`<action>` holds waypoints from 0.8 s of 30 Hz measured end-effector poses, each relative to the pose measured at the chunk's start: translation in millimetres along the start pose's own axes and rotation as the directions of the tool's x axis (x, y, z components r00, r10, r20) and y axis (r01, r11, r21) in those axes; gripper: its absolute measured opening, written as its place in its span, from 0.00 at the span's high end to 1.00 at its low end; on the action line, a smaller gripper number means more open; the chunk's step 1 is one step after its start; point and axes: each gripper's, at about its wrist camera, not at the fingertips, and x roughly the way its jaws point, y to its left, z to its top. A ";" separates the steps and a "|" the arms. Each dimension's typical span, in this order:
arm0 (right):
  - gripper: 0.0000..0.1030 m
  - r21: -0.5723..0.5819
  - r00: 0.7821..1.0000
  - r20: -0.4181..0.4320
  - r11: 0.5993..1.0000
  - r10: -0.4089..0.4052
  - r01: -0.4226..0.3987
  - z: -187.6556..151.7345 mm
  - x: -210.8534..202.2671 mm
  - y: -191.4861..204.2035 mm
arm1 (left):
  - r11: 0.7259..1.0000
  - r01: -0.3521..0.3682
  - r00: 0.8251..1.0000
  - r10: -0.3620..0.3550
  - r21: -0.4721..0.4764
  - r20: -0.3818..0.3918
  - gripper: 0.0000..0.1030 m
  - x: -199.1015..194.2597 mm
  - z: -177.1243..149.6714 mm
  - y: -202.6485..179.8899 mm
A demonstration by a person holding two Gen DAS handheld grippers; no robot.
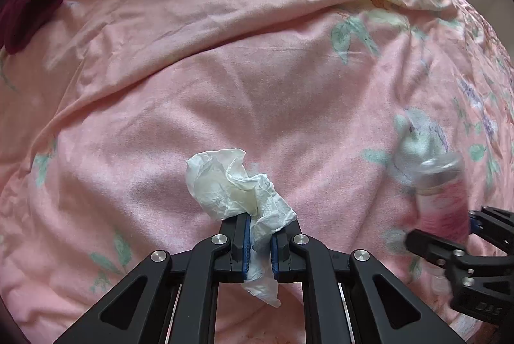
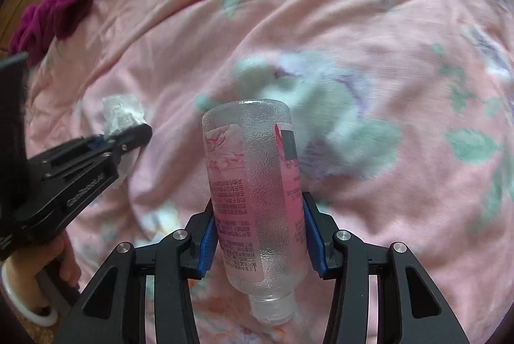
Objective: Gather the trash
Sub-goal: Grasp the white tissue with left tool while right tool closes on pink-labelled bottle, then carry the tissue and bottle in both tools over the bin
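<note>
Jaws: left gripper [image 1: 259, 242] pinches tissue [image 1: 231, 183] | right gripper [image 2: 258, 234] clamps bottle [image 2: 257, 183]

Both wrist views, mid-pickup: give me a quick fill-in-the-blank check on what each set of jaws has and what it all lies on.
1. The left gripper is shut on a crumpled white ____.
2. The right gripper has its jaws on the sides of a clear plastic ____ with a pink label.
3. Both items are over a floral quilt whose main colour is ____.
4. The bundled cloth at the quilt's far left edge is dark ____.

Missing words: tissue; bottle; pink; magenta
</note>
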 end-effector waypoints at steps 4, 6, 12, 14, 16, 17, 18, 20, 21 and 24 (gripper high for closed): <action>0.55 -0.011 0.999 0.039 1.000 -0.006 0.006 -21.4 -22.0 2.0 | 1.000 0.012 1.000 -0.012 -0.007 0.017 0.90 -3.4 -7.8 -0.1; 0.55 -0.016 0.999 0.050 1.000 0.001 0.000 -35.7 -31.9 4.9 | 1.000 0.016 1.000 -0.016 -0.014 0.027 0.90 -8.6 -13.8 0.2; 0.55 -0.033 0.998 0.056 0.999 0.029 -0.027 -78.9 -51.7 22.3 | 0.998 0.043 0.998 -0.040 -0.054 0.050 0.90 -32.8 -45.4 2.4; 0.55 -0.044 0.997 0.056 0.998 0.048 -0.046 -94.9 -58.4 32.8 | 0.997 0.045 0.997 -0.041 -0.067 0.060 0.90 -46.4 -59.2 -0.3; 0.55 -0.064 0.997 0.053 0.996 0.062 -0.058 -107.4 -61.4 46.4 | 0.996 0.038 0.997 -0.032 -0.081 0.073 0.90 -59.4 -78.8 1.8; 0.55 -0.076 0.996 0.056 0.995 0.066 -0.061 -113.7 -63.2 52.8 | 0.995 0.030 0.997 -0.023 -0.094 0.077 0.90 -66.4 -90.2 4.0; 0.55 -0.090 0.996 0.053 0.994 0.071 -0.066 -119.2 -64.1 60.8 | 0.994 0.023 0.997 -0.014 -0.108 0.082 0.90 -72.7 -100.9 9.0; 0.55 -0.125 0.996 0.045 0.989 0.080 -0.074 -129.2 -64.2 79.0 | 0.989 0.015 0.996 -0.003 -0.146 0.088 0.90 -84.7 -124.5 18.5; 0.55 -0.146 0.996 0.043 0.986 0.084 -0.077 -133.8 -65.3 87.1 | 0.985 0.015 0.996 0.000 -0.170 0.088 0.90 -90.1 -136.2 23.8; 0.55 -0.211 0.994 0.035 0.973 0.103 -0.093 -148.7 -68.7 115.0 | 0.971 0.001 0.996 0.021 -0.238 0.089 0.90 -105.1 -171.0 43.8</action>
